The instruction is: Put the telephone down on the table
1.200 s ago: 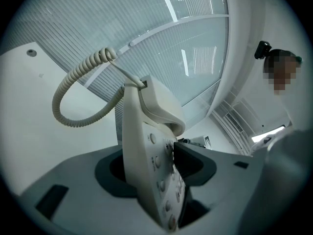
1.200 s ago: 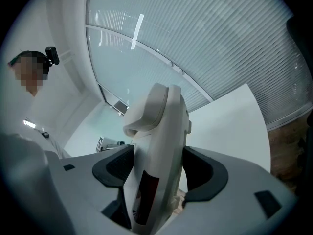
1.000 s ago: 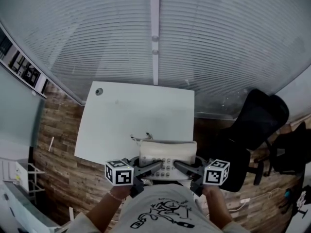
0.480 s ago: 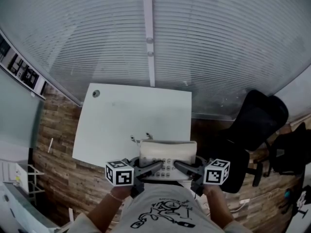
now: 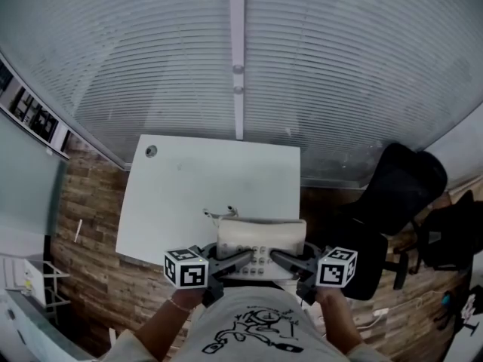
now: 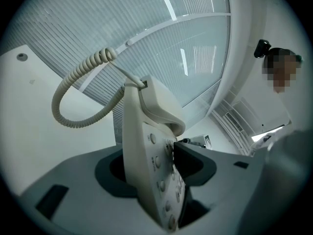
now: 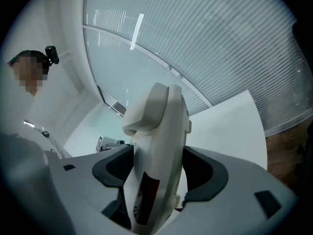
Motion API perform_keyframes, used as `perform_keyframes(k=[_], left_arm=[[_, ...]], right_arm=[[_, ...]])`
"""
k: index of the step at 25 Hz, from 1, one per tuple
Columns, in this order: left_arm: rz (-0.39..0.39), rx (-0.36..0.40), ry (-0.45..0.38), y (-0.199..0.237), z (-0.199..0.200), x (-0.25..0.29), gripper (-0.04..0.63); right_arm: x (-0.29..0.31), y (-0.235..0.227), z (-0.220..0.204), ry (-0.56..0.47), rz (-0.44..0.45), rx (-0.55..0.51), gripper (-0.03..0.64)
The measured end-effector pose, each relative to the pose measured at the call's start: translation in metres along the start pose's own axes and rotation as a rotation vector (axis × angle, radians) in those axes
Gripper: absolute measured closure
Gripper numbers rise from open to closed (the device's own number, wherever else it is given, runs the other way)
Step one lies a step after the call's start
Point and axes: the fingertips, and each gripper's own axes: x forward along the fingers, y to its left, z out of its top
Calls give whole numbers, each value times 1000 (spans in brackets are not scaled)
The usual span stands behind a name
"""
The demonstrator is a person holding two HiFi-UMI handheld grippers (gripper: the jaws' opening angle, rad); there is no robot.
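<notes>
From the head view, the telephone (image 5: 261, 241) sits between the left tool (image 5: 243, 258) and the right tool (image 5: 276, 258) at the near edge of the white worktop (image 5: 196, 187); contact with it is unclear. In the left gripper view, partly spread jaws clamp the keypad end, and the coiled cord (image 6: 73, 89) arches above. In the right gripper view, the jaws press both faces of the other end.

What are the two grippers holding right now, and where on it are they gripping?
Both hold the telephone: the left gripper clamps its left side, the right gripper its right side.
</notes>
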Motion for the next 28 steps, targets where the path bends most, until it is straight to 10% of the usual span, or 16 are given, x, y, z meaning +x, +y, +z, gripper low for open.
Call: perform_keyframes(k=[28], left_arm=[[-10, -45, 40, 42, 6, -2, 373]], right_arm=[[32, -23, -4, 20, -45, 52, 300]])
